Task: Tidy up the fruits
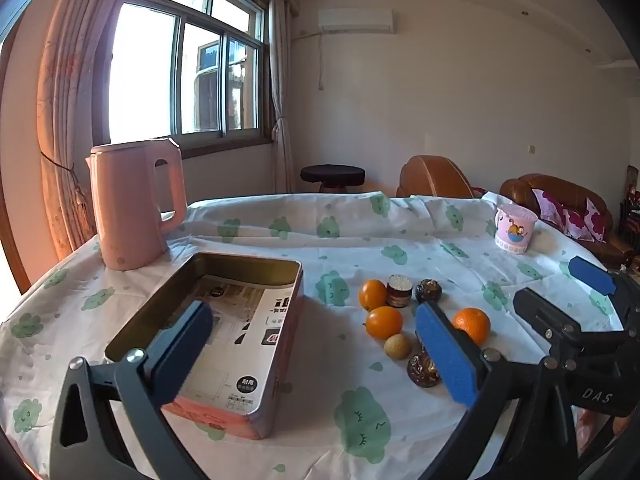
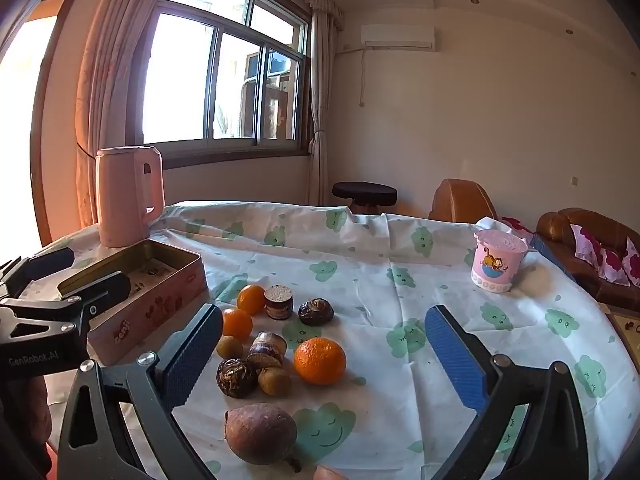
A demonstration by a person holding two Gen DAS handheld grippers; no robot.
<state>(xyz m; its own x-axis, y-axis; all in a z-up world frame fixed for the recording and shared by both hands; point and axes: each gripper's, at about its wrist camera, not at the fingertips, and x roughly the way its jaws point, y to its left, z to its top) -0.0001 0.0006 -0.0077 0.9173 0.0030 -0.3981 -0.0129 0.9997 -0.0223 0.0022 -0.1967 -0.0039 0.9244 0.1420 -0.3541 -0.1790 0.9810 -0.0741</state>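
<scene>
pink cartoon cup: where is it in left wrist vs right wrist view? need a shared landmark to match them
Left wrist: pink cartoon cup upper right, at the table's far edge, beyond the fruit.
Right wrist: pink cartoon cup right of centre, beyond the right finger.
Shared landmark: pink kettle, far left on the table, behind the open tin.

You face a large window [image 1: 184, 68] with sliding panes, and daylight pours through it, brightest at the left. Long curtains [image 1: 68, 120] hang down each side, the left one glowing orange-pink in the sun. The walls [image 1: 460, 92] are plain cream, with an air conditioner [image 1: 356, 21] mounted high near the ceiling. Small round lights sit in the stepped ceiling. Below, beyond the table [image 1: 360, 240], you see a dark round stool [image 1: 332, 174], and to its right a brown leather sofa [image 1: 560, 196] with flowered cushions.
</scene>
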